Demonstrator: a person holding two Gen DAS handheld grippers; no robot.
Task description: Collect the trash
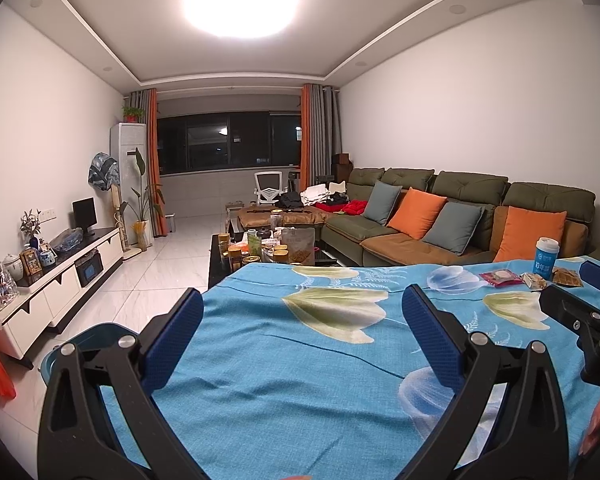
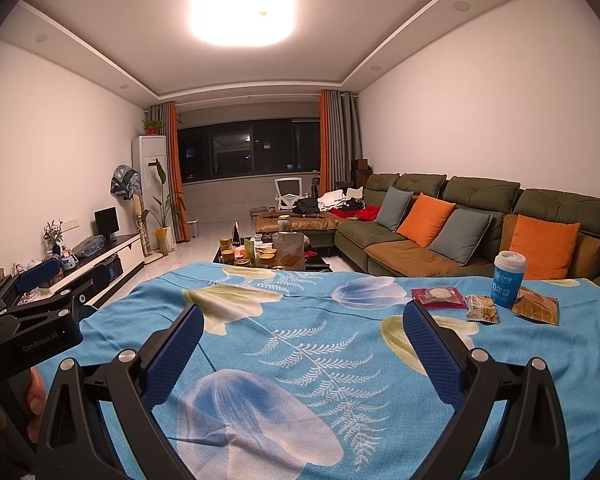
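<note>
- Since nothing's been grabbed yet, both the left gripper (image 1: 302,326) and right gripper (image 2: 303,340) hover over the blue floral cloth (image 2: 300,340), jaws spread wide and empty
- trash sits far right: red wrapper (image 2: 438,297), cracker packet (image 2: 482,309) with its long axis running toward the camera, brown packet (image 2: 536,308), and an upright blue cup (image 2: 509,278)

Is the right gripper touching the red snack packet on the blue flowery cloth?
Apart. The right wrist view shows open right gripper with blue flowery cloth between its fingertip and the red snack packet.
</note>
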